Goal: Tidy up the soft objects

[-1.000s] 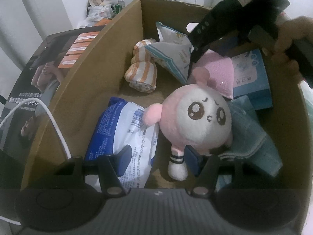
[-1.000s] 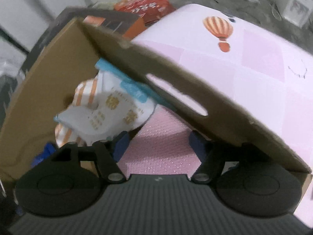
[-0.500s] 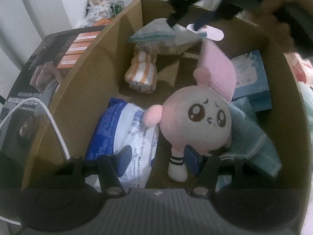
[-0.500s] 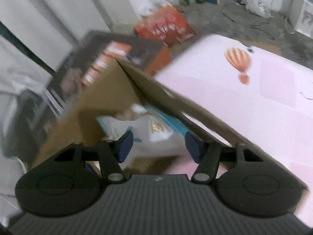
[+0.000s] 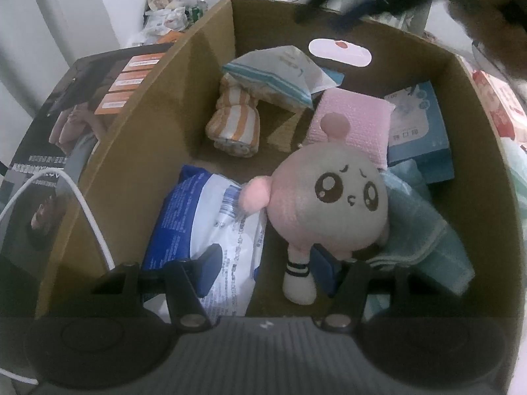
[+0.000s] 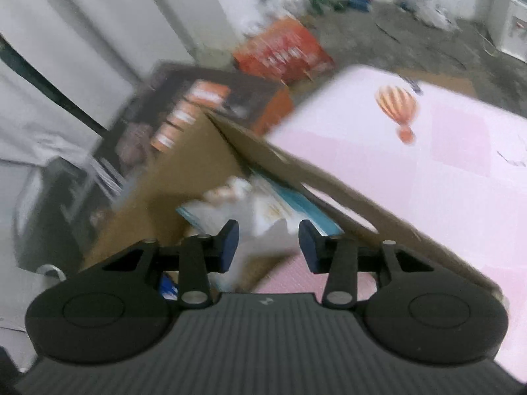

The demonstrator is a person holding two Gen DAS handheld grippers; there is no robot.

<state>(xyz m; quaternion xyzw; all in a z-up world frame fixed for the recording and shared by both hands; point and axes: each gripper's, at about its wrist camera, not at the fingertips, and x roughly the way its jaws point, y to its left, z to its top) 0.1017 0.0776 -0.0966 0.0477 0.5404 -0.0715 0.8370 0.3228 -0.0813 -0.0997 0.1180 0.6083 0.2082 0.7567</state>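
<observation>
Up and away goes the right gripper point(image 6: 266, 242), jaws closing on nothing, leaving the white pouch point(image 5: 276, 75) back in the cardboard box point(image 5: 138, 151) atop the striped towel point(image 5: 235, 125). Left gripper point(image 5: 263, 263) hovers parted beside the pink plush point(image 5: 329, 197): likely next.

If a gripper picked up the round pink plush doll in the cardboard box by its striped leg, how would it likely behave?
The round pink plush doll would probably dangle and swing, since its big head dwarfs the thin striped leg. It looks stuffed and light, so it would likely squash rather than slip. Pushed, it might roll against the teal folded towel.
</observation>
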